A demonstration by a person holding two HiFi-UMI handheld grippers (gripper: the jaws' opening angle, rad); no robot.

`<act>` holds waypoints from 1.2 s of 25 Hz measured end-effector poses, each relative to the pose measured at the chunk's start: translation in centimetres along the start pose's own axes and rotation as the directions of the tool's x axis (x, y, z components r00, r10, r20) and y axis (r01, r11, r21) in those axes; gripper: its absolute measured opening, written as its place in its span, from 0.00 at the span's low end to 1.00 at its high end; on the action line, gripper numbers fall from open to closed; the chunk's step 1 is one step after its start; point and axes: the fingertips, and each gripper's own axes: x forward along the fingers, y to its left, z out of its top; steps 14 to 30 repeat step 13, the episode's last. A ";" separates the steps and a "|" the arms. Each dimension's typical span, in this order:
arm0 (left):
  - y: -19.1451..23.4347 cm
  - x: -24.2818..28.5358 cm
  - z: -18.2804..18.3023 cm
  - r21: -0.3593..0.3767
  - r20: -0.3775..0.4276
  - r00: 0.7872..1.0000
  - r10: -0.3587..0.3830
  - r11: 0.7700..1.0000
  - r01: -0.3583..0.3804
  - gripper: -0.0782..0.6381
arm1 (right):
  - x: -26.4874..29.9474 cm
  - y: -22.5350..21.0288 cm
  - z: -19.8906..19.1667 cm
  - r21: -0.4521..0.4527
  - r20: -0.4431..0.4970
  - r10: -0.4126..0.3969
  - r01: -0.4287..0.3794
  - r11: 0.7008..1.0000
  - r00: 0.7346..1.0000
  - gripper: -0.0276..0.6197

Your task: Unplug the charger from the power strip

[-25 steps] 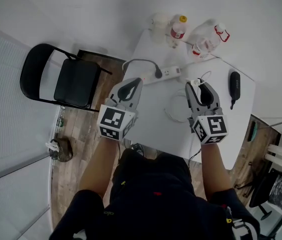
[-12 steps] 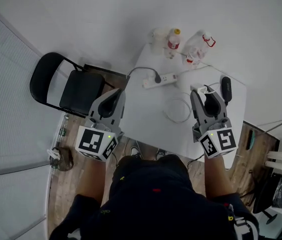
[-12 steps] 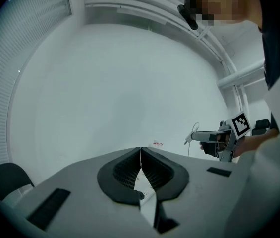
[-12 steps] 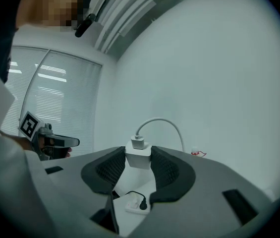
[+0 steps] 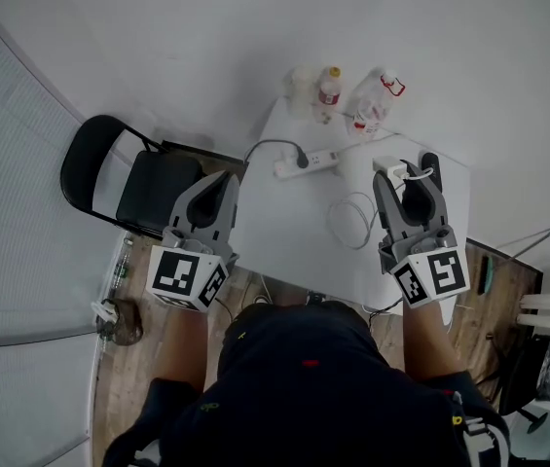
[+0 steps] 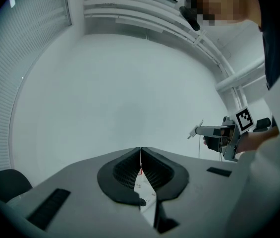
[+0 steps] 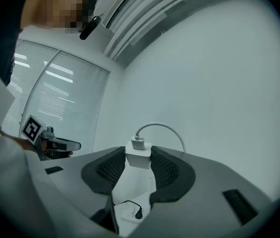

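My right gripper (image 5: 401, 181) (image 7: 139, 152) is shut on the small white charger (image 5: 388, 169) (image 7: 138, 161) and holds it up in the air above the white table (image 5: 294, 232). The charger's white cable (image 7: 162, 128) arcs out of its far end, and a loop of it (image 5: 352, 219) lies on the table. Beneath it, the white power strip (image 5: 309, 161) (image 7: 129, 213) lies on the table with a black plug (image 5: 301, 154) still in it. My left gripper (image 5: 224, 181) (image 6: 140, 155) is shut and holds nothing, raised beside the table's left edge.
A black folding chair (image 5: 143, 178) stands left of the table on the wood floor. Bottles (image 5: 329, 88) and a plastic jug (image 5: 372, 100) stand at the table's far edge by the wall. A black oblong object (image 5: 432, 163) lies behind my right gripper.
Both grippers have risen toward the camera and spread apart. The left one moved left, off the table's edge. The right one carried the charger up with it.
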 end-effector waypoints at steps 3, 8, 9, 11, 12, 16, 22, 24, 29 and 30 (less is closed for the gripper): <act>0.0 0.2 0.5 0.003 0.006 1.000 -0.005 1.000 0.005 0.14 | 0.4 0.0 0.2 -0.009 0.001 -0.002 0.002 1.000 1.000 0.31; 0.0 1.0 0.6 0.009 0.008 1.000 -0.013 1.000 0.013 0.14 | 0.9 -0.5 0.1 -0.017 0.000 -0.011 0.011 1.000 1.000 0.31; 0.0 1.0 0.6 0.009 0.006 1.000 -0.015 1.000 0.015 0.14 | 1.0 -0.6 0.0 -0.018 -0.002 -0.012 0.012 1.000 1.000 0.31; -0.1 1.1 0.4 0.007 -0.001 1.000 -0.016 1.000 0.016 0.14 | 1.0 -0.8 -0.2 -0.018 -0.006 -0.013 0.013 1.000 1.000 0.31; -0.1 1.2 0.3 0.005 -0.005 1.000 -0.016 1.000 0.016 0.14 | 1.0 -0.8 -0.3 -0.017 -0.008 -0.013 0.013 1.000 1.000 0.31; -0.1 1.2 0.3 0.004 -0.009 1.000 -0.016 1.000 0.016 0.14 | 1.1 -0.9 -0.4 -0.016 -0.010 -0.013 0.013 1.000 1.000 0.31; -0.1 1.2 0.3 0.004 -0.009 1.000 -0.016 1.000 0.016 0.14 | 1.1 -0.9 -0.4 -0.016 -0.010 -0.013 0.013 1.000 1.000 0.31; -0.1 1.2 0.3 0.004 -0.009 1.000 -0.016 1.000 0.016 0.14 | 1.1 -0.9 -0.4 -0.016 -0.010 -0.013 0.013 1.000 1.000 0.31; -0.1 1.2 0.3 0.004 -0.009 1.000 -0.016 1.000 0.016 0.14 | 1.1 -0.9 -0.4 -0.016 -0.010 -0.013 0.013 1.000 1.000 0.31; -0.1 1.2 0.3 0.004 -0.009 1.000 -0.016 1.000 0.016 0.14 | 1.1 -0.9 -0.4 -0.016 -0.010 -0.013 0.013 1.000 1.000 0.31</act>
